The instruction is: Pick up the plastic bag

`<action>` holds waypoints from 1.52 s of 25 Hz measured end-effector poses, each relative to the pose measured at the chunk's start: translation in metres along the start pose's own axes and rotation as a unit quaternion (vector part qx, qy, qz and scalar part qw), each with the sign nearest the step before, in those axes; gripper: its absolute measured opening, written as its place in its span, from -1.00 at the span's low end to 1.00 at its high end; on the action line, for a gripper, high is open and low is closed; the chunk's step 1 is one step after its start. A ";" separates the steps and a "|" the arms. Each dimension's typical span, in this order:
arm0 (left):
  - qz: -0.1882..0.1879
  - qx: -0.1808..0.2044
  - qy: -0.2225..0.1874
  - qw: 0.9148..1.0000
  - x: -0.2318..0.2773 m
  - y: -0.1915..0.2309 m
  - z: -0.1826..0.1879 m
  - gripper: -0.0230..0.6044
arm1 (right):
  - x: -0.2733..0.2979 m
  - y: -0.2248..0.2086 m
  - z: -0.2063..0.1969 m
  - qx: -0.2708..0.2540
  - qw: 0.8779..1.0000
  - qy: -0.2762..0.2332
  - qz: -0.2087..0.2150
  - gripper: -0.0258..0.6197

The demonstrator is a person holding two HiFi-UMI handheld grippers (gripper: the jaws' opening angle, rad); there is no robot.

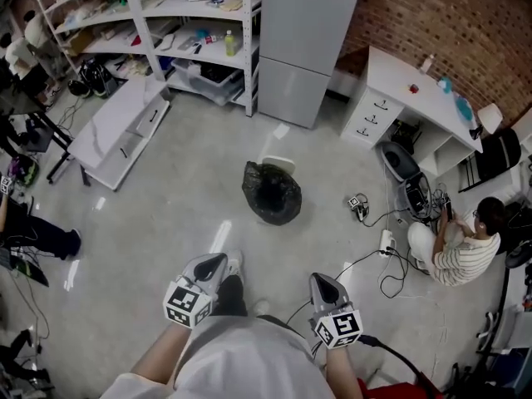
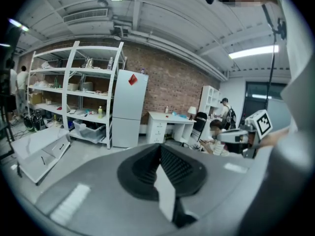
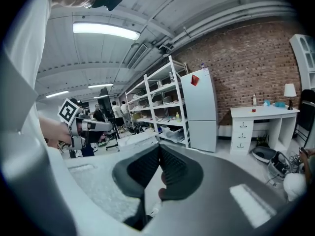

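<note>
A black plastic bag (image 1: pixel 272 192) stands crumpled on the concrete floor, in the middle of the head view, a good step ahead of me. My left gripper (image 1: pixel 210 265) is held low near my body, jaws shut with nothing between them. My right gripper (image 1: pixel 324 287) is level with it on the other side, also shut and empty. Both point forward, well short of the bag. In the left gripper view the ribbed pads (image 2: pixel 160 167) meet, and the right gripper (image 2: pixel 248 134) shows at the side. In the right gripper view the pads (image 3: pixel 160 167) meet too; the bag is in neither gripper view.
A white fridge (image 1: pixel 303 40) and white shelving (image 1: pixel 150 32) stand at the back. A flat white cabinet (image 1: pixel 120 127) lies on the floor at the left. At the right, a seated person (image 1: pixel 461 252) is by a white desk (image 1: pixel 420 98), with cables and a power strip (image 1: pixel 385 241) on the floor.
</note>
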State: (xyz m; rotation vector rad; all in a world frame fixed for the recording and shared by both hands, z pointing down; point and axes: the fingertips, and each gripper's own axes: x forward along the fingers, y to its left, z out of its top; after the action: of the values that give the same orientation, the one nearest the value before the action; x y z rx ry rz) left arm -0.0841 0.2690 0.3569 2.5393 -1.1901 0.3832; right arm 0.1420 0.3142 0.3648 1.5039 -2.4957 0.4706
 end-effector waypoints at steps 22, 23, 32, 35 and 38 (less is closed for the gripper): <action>-0.045 0.019 0.036 0.998 0.168 0.205 0.058 -0.91 | 0.219 -0.076 0.062 0.028 0.995 0.021 -0.096 -0.92; -0.045 0.018 0.040 0.998 0.173 0.212 0.058 -0.91 | 0.227 -0.079 0.063 0.029 0.994 0.023 -0.100 -0.92; -0.033 -0.001 0.086 0.996 0.225 0.235 0.028 -0.91 | 0.270 -0.129 0.045 0.039 0.992 0.061 -0.105 -0.92; -0.018 -0.012 0.101 0.995 0.250 0.238 0.011 -0.91 | 0.287 -0.155 0.030 0.045 0.991 0.079 -0.093 -0.92; -0.008 -0.018 0.125 0.992 0.281 0.238 -0.014 -0.91 | 0.309 -0.182 0.005 0.050 0.991 0.100 -0.072 -0.91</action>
State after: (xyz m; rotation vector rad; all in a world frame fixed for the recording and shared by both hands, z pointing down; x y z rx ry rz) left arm -0.0967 -0.0652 0.5119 2.3836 -1.0725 0.6472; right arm 0.1589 -0.0213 0.4898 1.5730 -2.2242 0.6946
